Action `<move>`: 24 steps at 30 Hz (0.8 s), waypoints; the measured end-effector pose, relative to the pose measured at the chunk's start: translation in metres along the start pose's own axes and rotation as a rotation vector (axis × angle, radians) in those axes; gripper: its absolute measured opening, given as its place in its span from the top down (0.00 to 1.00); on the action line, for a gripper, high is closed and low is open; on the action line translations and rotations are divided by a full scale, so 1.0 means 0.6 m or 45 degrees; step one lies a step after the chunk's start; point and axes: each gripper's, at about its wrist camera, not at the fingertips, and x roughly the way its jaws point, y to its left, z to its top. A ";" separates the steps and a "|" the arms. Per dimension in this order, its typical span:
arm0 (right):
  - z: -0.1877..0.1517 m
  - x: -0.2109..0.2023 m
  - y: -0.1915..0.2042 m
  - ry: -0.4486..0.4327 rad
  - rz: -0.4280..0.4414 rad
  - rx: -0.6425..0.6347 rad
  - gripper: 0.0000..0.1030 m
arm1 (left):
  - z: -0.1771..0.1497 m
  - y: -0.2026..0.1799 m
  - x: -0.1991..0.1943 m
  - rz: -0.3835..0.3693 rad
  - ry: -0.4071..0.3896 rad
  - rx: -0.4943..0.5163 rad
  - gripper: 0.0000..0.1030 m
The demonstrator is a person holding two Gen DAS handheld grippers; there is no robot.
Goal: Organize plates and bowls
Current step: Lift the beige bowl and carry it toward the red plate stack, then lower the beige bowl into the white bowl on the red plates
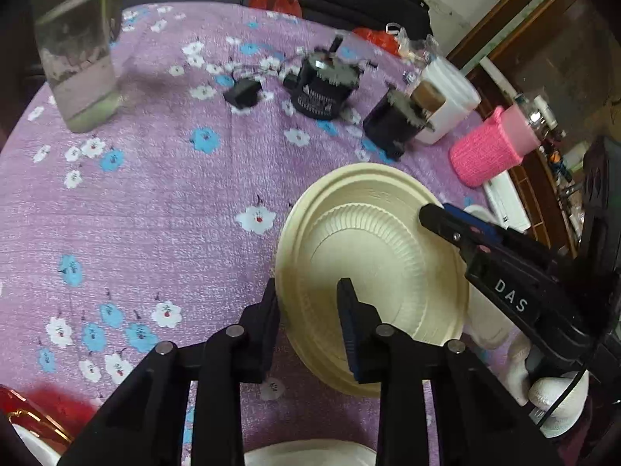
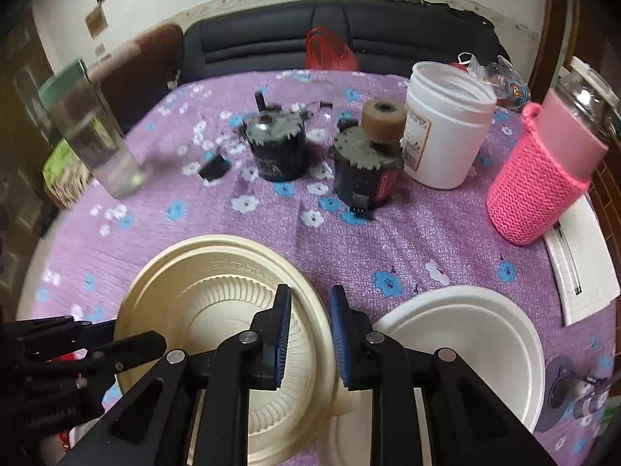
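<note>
A cream ribbed plate [image 1: 372, 256] lies near the front of the purple flowered tablecloth [image 1: 155, 213] and looks tilted up from it. My left gripper [image 1: 308, 299] straddles its left rim, one finger outside and one over the inside, shut on the rim. My right gripper [image 1: 431, 215] reaches in from the right onto the far right rim. In the right wrist view the same plate [image 2: 217, 310] has its right rim between the blue pads of my right gripper [image 2: 310, 310], which is shut on it. My left gripper's fingers [image 2: 128, 345] show at the plate's left edge. A white bowl [image 2: 477, 334] sits just to the right.
Two black motor-like parts [image 2: 279, 151] [image 2: 365, 171], a white jar [image 2: 446, 124], a pink knitted bottle [image 2: 539, 178] and a tall glass vase [image 2: 97, 136] stand further back. White paper [image 2: 582, 264] lies at the right edge. A red-rimmed dish [image 1: 27, 415] is at front left.
</note>
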 end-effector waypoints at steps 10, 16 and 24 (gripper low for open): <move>0.003 -0.126 0.066 -0.163 0.096 -0.019 0.79 | -0.036 -0.004 -0.158 0.028 -0.167 0.021 0.73; -0.011 -0.198 0.158 -0.234 0.167 -0.101 0.79 | -0.092 0.023 -0.265 0.102 -0.256 0.016 0.73; -0.048 -0.235 0.280 -0.245 0.266 -0.194 0.79 | -0.168 0.102 -0.367 0.188 -0.346 -0.061 0.73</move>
